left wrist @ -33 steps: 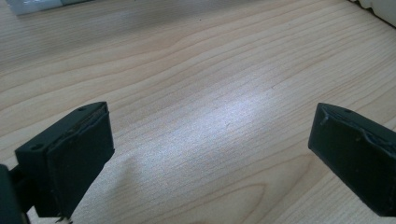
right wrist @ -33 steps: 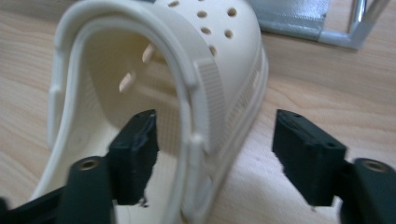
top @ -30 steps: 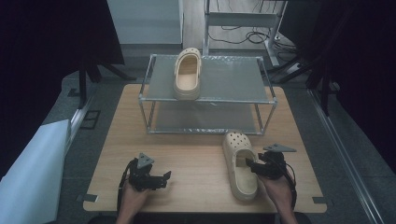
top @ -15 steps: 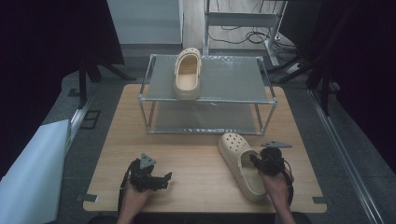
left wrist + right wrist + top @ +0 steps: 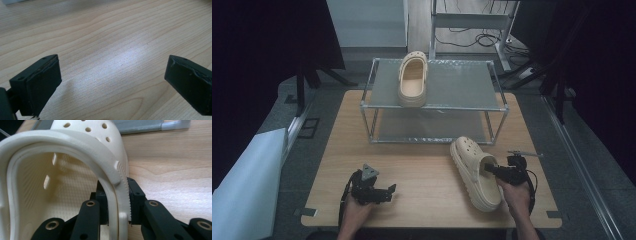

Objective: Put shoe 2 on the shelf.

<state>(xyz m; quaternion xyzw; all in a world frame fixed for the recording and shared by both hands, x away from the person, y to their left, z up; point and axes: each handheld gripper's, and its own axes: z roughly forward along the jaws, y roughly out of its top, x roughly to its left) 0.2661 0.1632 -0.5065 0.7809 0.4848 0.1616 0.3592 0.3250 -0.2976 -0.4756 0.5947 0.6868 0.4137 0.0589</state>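
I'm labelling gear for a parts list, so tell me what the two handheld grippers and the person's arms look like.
Both are black. The left gripper carries a grey three-cornered plate on top, a black cable looping behind it, and blocky jaws with flat pads. The right gripper has linkage arms with brass-coloured rivets, serrated pads and a thin rod on top. The forearms are bare, no sleeves.

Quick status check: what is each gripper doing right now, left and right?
Left gripper: open, nothing between its jaws, over bare table.
Right gripper: just closed, clamped on the side wall of the cream clog.
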